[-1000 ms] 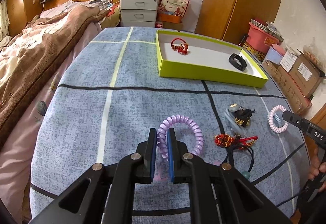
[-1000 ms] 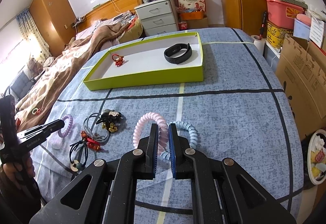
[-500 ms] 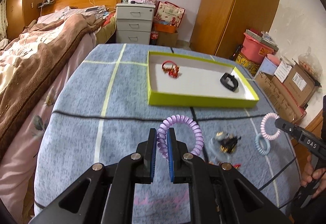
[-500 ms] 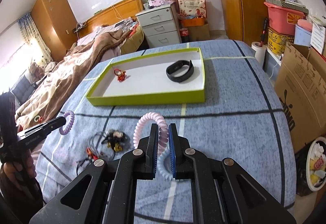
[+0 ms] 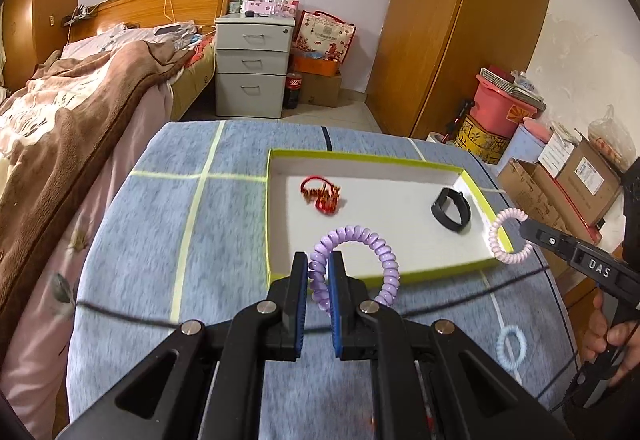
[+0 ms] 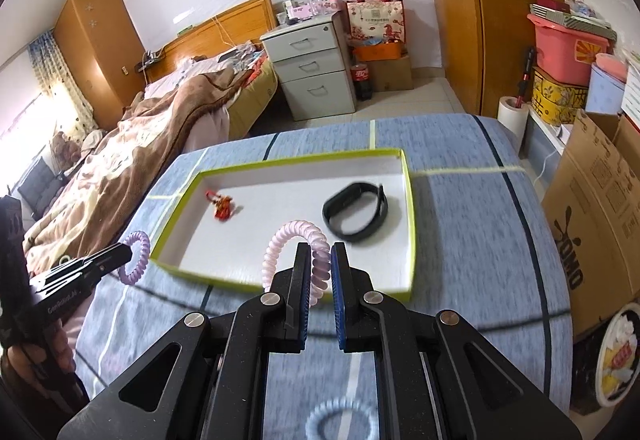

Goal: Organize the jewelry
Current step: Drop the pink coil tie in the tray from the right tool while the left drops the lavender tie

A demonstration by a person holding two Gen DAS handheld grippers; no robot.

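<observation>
My left gripper (image 5: 319,272) is shut on a purple spiral hair tie (image 5: 372,244), held above the table at the near edge of the lime-rimmed white tray (image 5: 400,240). My right gripper (image 6: 320,268) is shut on a pink spiral hair tie (image 6: 292,236), held over the tray's near edge (image 6: 280,284). In the tray lie a red-and-gold ornament (image 5: 322,194) and a black wristband (image 5: 452,208); both also show in the right wrist view, the ornament (image 6: 222,206) and the wristband (image 6: 356,210). A light blue spiral tie (image 5: 511,348) lies on the blue cloth.
The table has a blue cloth with taped lines (image 5: 192,208). A bed (image 5: 68,108) lies to the left, a grey drawer unit (image 5: 252,64) behind, cardboard boxes (image 6: 596,200) and pink bins (image 5: 504,104) to the right. The right gripper shows at the right in the left wrist view (image 5: 520,224).
Both grippers have risen from the cloth with their hair ties and moved forward to the tray's near edge. The other jewelry on the cloth has dropped out of sight below.
</observation>
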